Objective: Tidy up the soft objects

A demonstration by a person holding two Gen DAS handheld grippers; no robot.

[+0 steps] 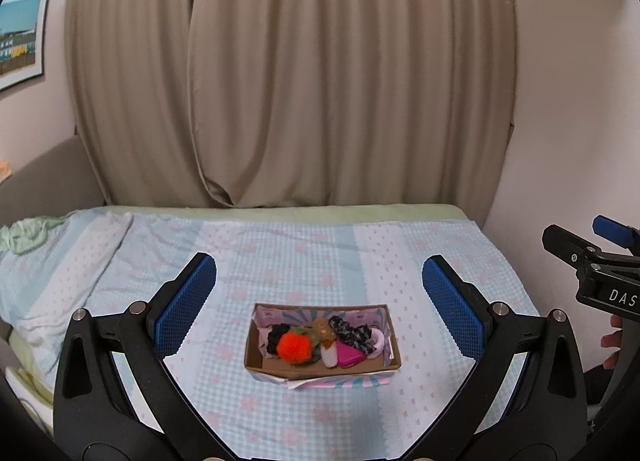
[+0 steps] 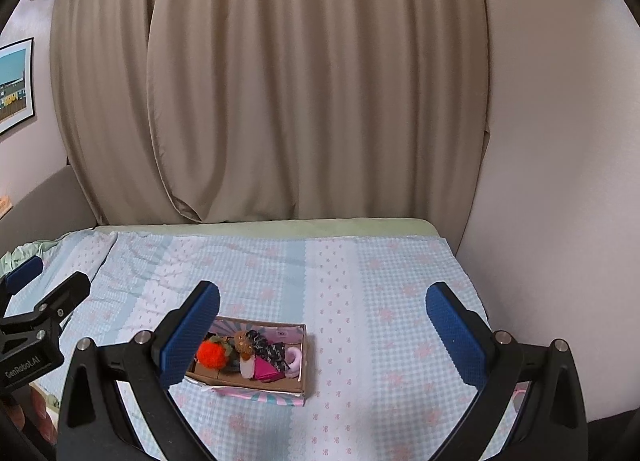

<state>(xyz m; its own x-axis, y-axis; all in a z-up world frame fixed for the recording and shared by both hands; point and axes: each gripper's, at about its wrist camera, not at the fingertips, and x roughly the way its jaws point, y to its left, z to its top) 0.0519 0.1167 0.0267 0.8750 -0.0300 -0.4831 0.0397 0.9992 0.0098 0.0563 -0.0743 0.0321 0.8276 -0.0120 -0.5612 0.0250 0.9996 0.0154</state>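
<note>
Left wrist view looks down on a bed (image 1: 360, 253) covered in a pale blue checked sheet, with beige curtains (image 1: 288, 73) behind it. Between the widely spread blue pads of the left gripper (image 1: 319, 301), which holds nothing, sits a small cardboard box (image 1: 320, 370) resting on the sheet. Inside it, from left to right, lie a black scrunchie (image 1: 275, 335), an orange pompom (image 1: 294, 347), a small brown plush (image 1: 322, 329), a magenta pouch (image 1: 349, 355) and a pink ring (image 1: 380, 341), all packed closely together. At the far right edge the right gripper (image 1: 580, 237) appears side-on. From the right wrist view, the right gripper (image 2: 322, 315) is also spread wide and empty, hanging above the sheet; its left pad partly hides the box's left end.
</note>
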